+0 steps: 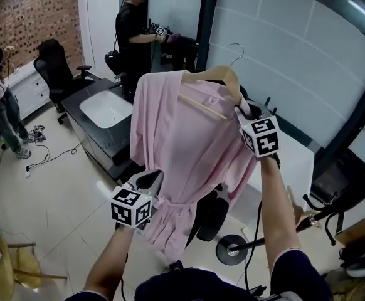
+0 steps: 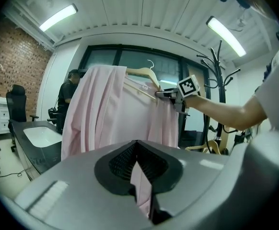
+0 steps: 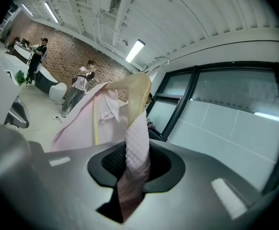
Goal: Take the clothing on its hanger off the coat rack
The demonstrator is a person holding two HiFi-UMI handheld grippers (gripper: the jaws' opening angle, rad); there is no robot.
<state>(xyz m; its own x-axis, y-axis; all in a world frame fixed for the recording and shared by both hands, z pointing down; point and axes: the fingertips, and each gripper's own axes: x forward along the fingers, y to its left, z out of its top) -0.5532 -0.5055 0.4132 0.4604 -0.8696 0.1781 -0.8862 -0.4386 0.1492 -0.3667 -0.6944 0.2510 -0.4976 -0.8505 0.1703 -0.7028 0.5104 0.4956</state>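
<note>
Obscured: the robe (image 1: pixel 182 137) covers most of the wooden hanger (image 1: pixel 211 75), leaving only the hook, one arm and the crossbar exposed. The hem is cut off behind the person's body in the head view. In both gripper views the cloth hides the contact faces of the pads.

Position: the garment hangs in mid-air between the two tools. The right gripper (image 1: pixel 240 110) is clamped on the cloth-wrapped shoulder end of the hanger (image 3: pixel 137 92). The left gripper (image 1: pixel 154 179) is closed on a fold of fabric lower down, near the waist tie. The coat rack (image 2: pixel 219 75) stands apart from the hook, behind the person's forearm.

Condition: the robe (image 2: pixel 115 109) is pale pink, waffle-textured and loosely draped, with its sleeves hanging.
</note>
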